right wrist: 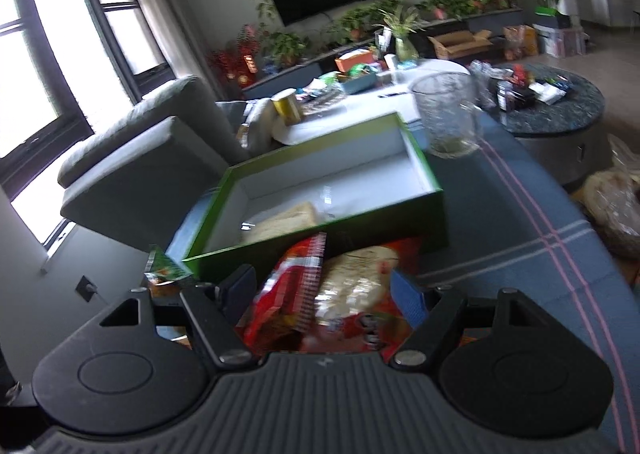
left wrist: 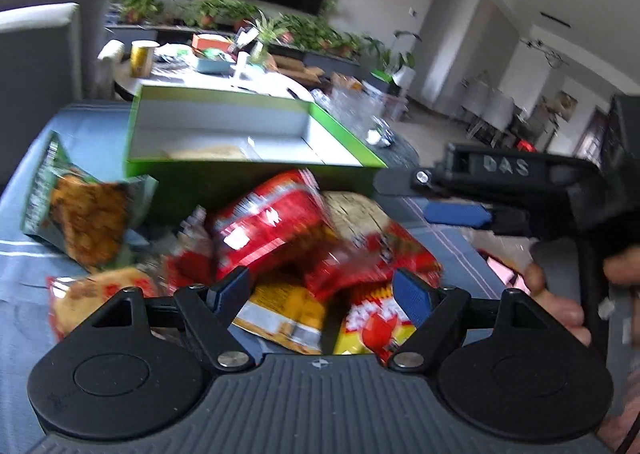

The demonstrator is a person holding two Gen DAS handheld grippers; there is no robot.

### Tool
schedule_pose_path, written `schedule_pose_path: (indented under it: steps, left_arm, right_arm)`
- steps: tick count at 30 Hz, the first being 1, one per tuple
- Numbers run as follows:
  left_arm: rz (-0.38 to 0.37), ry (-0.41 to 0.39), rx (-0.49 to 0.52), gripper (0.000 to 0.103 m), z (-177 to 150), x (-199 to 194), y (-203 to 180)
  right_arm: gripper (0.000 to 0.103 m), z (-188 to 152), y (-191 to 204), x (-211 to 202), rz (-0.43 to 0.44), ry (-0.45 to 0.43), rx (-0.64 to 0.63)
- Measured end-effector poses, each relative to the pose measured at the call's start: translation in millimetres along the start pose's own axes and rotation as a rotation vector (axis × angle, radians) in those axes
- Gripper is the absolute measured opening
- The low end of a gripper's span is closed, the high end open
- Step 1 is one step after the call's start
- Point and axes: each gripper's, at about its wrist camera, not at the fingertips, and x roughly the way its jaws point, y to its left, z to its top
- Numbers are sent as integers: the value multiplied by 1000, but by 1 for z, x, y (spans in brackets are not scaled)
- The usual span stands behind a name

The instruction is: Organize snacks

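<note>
A heap of snack packets lies on the blue cloth before a green box [left wrist: 256,174] with white inside walls. A red packet [left wrist: 272,218] tops the heap, a yellow one [left wrist: 280,312] lies under it, and a green packet [left wrist: 80,210] sits to the left. My left gripper [left wrist: 322,292] hovers open over the heap, its pads touching nothing. My right gripper [left wrist: 404,198] comes in from the right, open and empty. In the right wrist view the right gripper [right wrist: 324,290] straddles the red packet [right wrist: 296,286] and a pale biscuit packet [right wrist: 356,278] without pressing them. The green box [right wrist: 320,254] holds one pale packet [right wrist: 280,224].
A clear glass mug [right wrist: 448,114] stands beyond the box's right corner. A grey armchair [right wrist: 152,158] is to the left. Behind are a white table with a gold can [right wrist: 286,106] and clutter, and a round dark table [right wrist: 560,106]. A person's hand [left wrist: 560,294] holds the right gripper.
</note>
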Motion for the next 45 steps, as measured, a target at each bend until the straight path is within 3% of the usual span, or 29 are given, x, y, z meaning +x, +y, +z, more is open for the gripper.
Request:
schedule_pose_path:
  steps: [8,16,19,23,26,29,32,34,36,42,45]
  left_arm:
    - [-131,98,74,76,-16,11,-33]
    - [-101,161,209,78,-35,19,-59]
    - [-28,175,237,81,-37,23,-57]
    - [28,174,167,82,-32,17,-39]
    - [154,144,158,82,-28,8,-22]
    - [231,133,84,81,-25,3,-4]
    - [206,127,25,81,-23,-5,5]
    - [192,118,38,81,-20,-11,2]
    - [171,113,58,81,-19,-14,-5]
    - [6,172,105,81,-24,-3,-30]
    - [27,197,180,81,-31,4,-41]
  right_arm:
    - [95,-11,-28,6,-27,52,50]
    - [95,-18,-41,7,-19,97,92]
    - [95,-19,-41,7,-17,109,85]
    - [95,-24,-39,9,-14,144,67]
    - [95,-28,-34,8,-16,161,32]
    - [95,-30,-27,5,-6,203,-3]
    - [95,-34,-20,2,36,280,-49]
    - [95,-37,-14,-1,47,323,-91]
    - [95,-36,-14,-4,43,318,-103]
    - [95,-33,-31,4,-64,284,-46]
    - [95,-37,-40,14,-45,320,-12]
